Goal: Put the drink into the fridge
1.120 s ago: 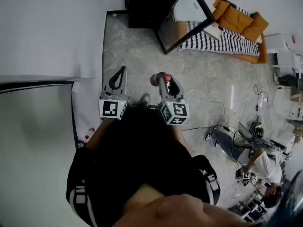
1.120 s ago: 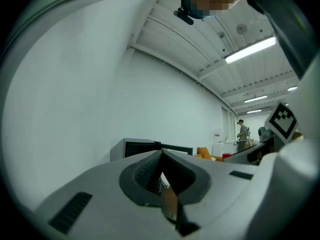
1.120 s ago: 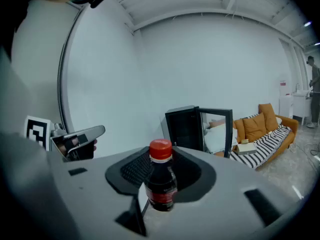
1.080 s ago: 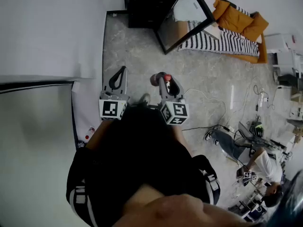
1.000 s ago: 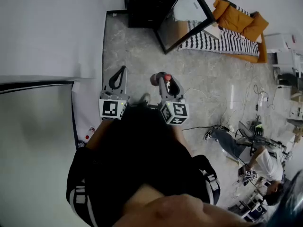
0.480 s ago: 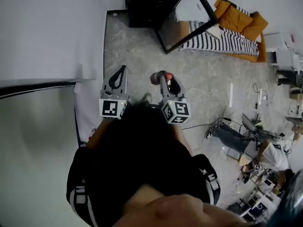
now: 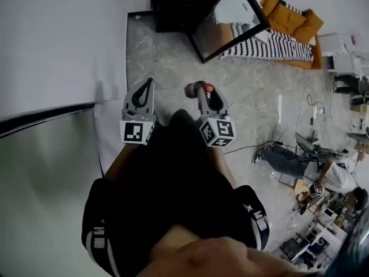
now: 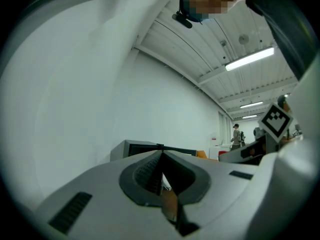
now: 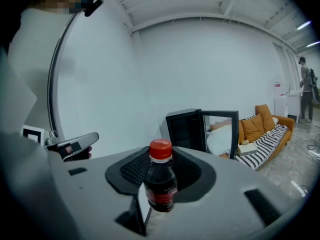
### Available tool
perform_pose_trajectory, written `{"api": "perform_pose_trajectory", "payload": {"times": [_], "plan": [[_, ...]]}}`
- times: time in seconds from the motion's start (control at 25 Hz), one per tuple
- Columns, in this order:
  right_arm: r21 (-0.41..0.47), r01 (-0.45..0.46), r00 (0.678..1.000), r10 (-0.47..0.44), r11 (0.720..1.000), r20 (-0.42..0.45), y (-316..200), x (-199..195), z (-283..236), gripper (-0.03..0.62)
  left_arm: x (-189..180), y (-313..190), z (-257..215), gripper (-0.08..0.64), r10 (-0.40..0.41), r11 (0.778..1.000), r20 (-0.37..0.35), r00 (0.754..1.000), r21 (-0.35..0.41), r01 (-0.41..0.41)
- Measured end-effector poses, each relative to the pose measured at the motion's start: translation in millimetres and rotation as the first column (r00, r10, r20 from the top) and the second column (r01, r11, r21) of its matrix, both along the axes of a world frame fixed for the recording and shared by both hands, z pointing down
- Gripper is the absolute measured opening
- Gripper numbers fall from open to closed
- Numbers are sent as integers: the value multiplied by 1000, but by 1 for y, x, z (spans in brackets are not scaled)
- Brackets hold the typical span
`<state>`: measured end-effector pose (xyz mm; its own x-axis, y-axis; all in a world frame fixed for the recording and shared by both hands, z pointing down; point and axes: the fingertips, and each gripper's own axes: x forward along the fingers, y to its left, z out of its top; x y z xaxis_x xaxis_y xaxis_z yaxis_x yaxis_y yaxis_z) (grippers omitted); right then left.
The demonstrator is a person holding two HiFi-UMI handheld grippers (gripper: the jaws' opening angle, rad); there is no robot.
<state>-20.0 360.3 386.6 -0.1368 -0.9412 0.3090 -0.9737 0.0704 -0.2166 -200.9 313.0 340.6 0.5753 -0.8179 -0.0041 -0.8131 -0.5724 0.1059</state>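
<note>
The drink is a small dark bottle (image 9: 159, 183) with a red cap (image 7: 209, 88). It stands upright between the jaws of my right gripper (image 9: 161, 156), which is shut on its body. In the head view the right gripper (image 7: 206, 91) is held in front of the person's torso. My left gripper (image 7: 149, 81) is beside it, a little to the left, jaws shut and empty, with its fingertips (image 8: 161, 155) meeting. The fridge (image 9: 186, 129) is a small black cabinet on the floor ahead. Its glass door (image 9: 220, 132) stands swung open. In the head view the fridge (image 7: 179, 7) is at the top.
A white wall (image 7: 57, 33) runs along the left. An orange sofa (image 7: 288, 16) with a striped blanket (image 7: 271, 44) stands right of the fridge. Cables (image 7: 259, 148) trail over the grey floor. A person (image 7: 337, 178) crouches among equipment at the far right.
Both grippers have edged slightly forward toward the fridge, the bottle still held in the right one. The crouching person at the right has shifted position.
</note>
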Motion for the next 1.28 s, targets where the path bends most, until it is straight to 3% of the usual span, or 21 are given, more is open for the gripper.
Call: {"api": "perform_pose_trajectory", "payload": {"times": [0.2,0.48,0.68,1.28], "plan": [[-9,7,1000,-7,1000,-9,-13,1,3,124,1,-2,19,5,20,999,29,999,-31,-19],[0,57,998,-57,998,-1,-66,21,10,124,19,-37,32,5,-20,998,54,998,-66,23],[7,87,996,-87,996,2,-126,56,13,124,51,-89,37,5,-50,995,77,996,-83,56],[-1,191,981,-191,982,17,-273,166,23,124,184,-234,14,5,-113,992,73,991,-40,116]]}}
